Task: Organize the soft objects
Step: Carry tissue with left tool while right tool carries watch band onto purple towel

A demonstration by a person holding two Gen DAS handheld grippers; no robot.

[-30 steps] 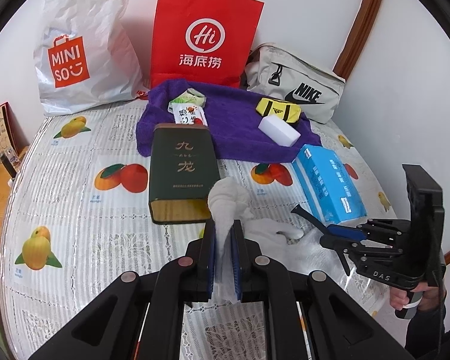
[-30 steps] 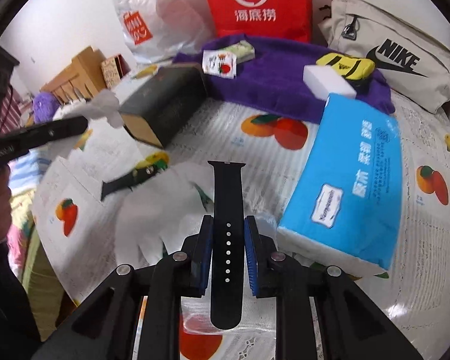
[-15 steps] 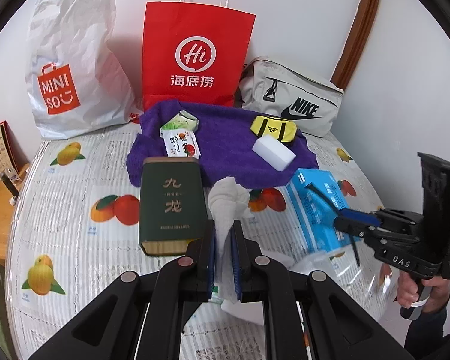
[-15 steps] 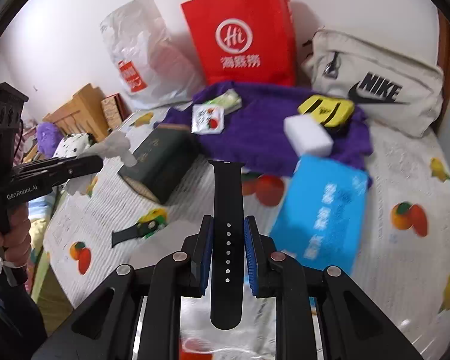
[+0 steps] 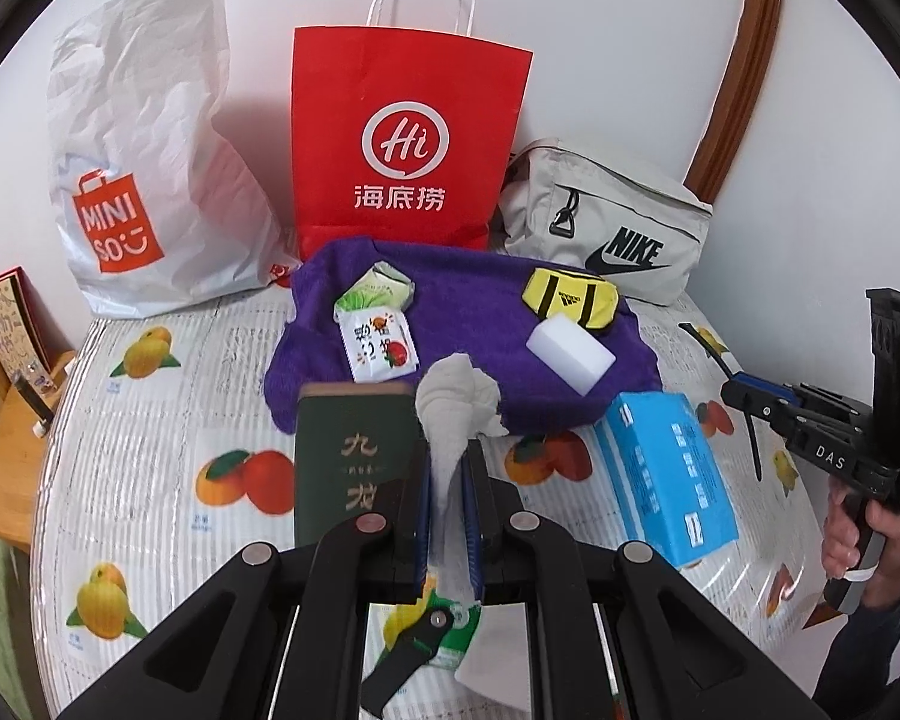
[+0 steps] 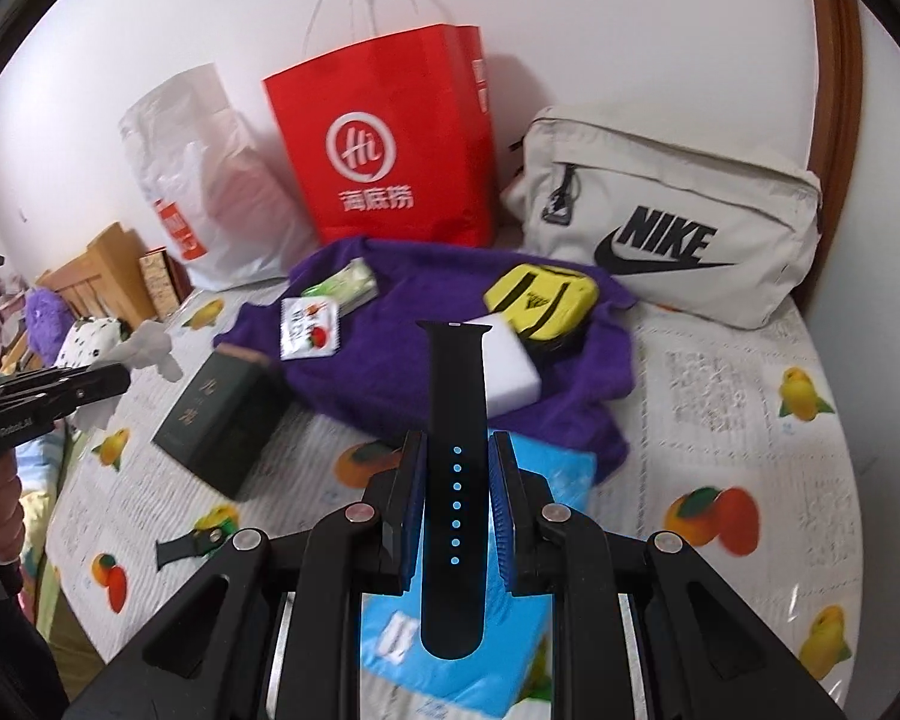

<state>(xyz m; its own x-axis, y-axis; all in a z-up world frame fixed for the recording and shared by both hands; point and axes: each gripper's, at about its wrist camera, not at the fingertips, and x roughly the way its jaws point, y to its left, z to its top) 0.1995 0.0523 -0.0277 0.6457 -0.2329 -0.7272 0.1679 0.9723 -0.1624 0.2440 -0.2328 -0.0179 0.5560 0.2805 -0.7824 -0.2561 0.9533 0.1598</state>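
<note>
My left gripper [image 5: 450,468] is shut on a crumpled white tissue [image 5: 456,402] that sticks up above its jaws, held over the table near the dark green box [image 5: 348,456]. My right gripper [image 6: 455,462] is shut on a black watch strap [image 6: 455,432] with a row of holes, raised above the blue tissue pack [image 6: 450,654]. In the left wrist view the right gripper [image 5: 744,396] shows at the right edge with the strap [image 5: 750,444] hanging from it. A purple towel [image 5: 468,312] carries a white sponge [image 5: 570,354], a yellow pouch [image 5: 570,297] and two snack packets [image 5: 378,342].
Against the wall stand a white Miniso bag [image 5: 138,180], a red paper bag [image 5: 402,144] and a beige Nike bag [image 5: 606,228]. A second black strap piece [image 6: 186,546] lies on the fruit-print tablecloth [image 6: 720,408]. A wooden headboard [image 6: 102,276] and soft toys sit left.
Both grippers have risen and pulled back from the table, each still holding its item. The tissue came up off the cloth; the strap now hangs higher above the blue pack.
</note>
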